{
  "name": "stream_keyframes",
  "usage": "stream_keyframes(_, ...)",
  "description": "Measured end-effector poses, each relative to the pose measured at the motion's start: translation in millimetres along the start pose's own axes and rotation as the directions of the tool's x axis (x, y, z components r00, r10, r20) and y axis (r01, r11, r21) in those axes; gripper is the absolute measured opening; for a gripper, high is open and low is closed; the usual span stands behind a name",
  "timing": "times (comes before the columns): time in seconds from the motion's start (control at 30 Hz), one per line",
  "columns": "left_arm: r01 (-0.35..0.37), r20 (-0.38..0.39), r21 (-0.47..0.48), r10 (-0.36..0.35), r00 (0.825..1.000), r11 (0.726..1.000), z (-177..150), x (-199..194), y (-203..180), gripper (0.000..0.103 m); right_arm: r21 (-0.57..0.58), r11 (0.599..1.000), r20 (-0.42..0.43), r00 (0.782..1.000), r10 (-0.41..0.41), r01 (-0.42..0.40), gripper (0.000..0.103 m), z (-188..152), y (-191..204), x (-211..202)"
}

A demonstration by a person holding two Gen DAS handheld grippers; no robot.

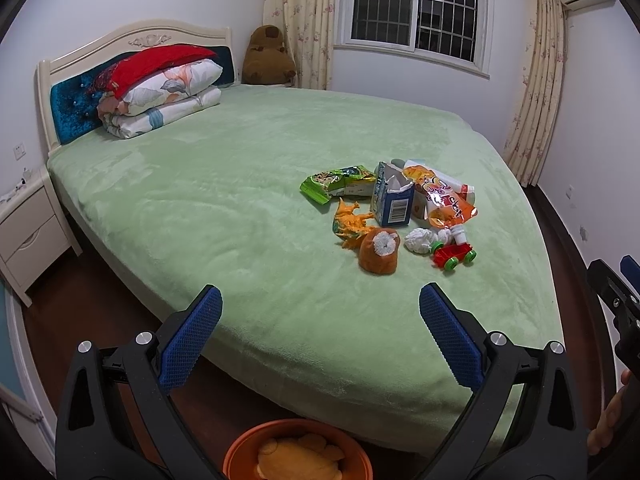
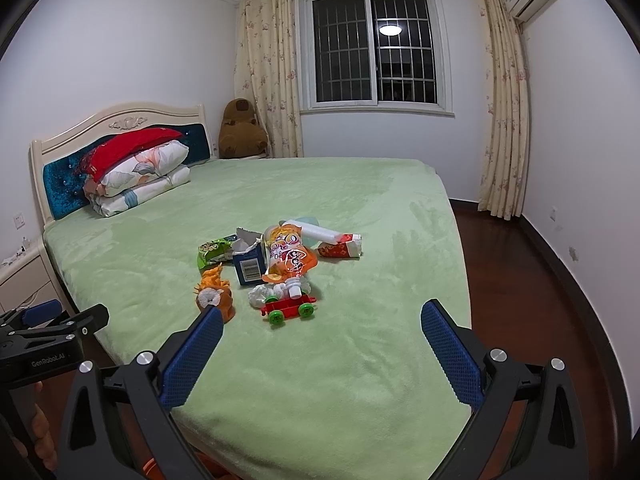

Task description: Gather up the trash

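Hovering apart from the trash pile [image 2: 280, 264] on the bed [image 2: 360, 360], both grippers are held empty. The left gripper [image 1: 320, 320] and right gripper [image 2: 322, 334] are seen with jaws spread wide.

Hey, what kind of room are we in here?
A bedroom in a home, most likely: a large bed with a green cover and padded headboard, folded quilts stacked against it, and a nightstand beside it.
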State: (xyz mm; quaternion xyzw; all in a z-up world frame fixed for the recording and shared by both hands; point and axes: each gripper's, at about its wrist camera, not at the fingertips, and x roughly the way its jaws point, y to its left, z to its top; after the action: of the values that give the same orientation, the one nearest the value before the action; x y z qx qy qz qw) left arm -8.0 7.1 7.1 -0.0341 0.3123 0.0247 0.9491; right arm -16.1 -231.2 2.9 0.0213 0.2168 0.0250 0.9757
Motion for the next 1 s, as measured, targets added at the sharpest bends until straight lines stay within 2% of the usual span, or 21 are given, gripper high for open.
stream_keyframes(0.73, 0.002, -0.014, -0.001, -0.002, 1.0, 1.0, -2.7, 6.2, 0.7, 0.097, 0.008, 1.0, -0.021, 1.0, 0.014, -0.014, 0.097, -2.8, 0.7, 7.3)
stream_keyframes(0.83, 0.001, -0.021, 0.001, -0.001, 1.0, 1.0, -5.2, 8.9, 2.2, 0.097, 0.027, 0.999, -0.04, 0.998, 0.046, -0.045, 0.097, 2.8, -2.3, 21.2)
stream_keyframes(1.0, -0.008, -0.039, -0.007, 0.007, 0.999, 1.0, -9.4, 15.3, 6.9, 0.097, 0.026, 0.989, -0.129, 0.981, 0.146, -0.144, 0.097, 33.3, -5.8, 83.1)
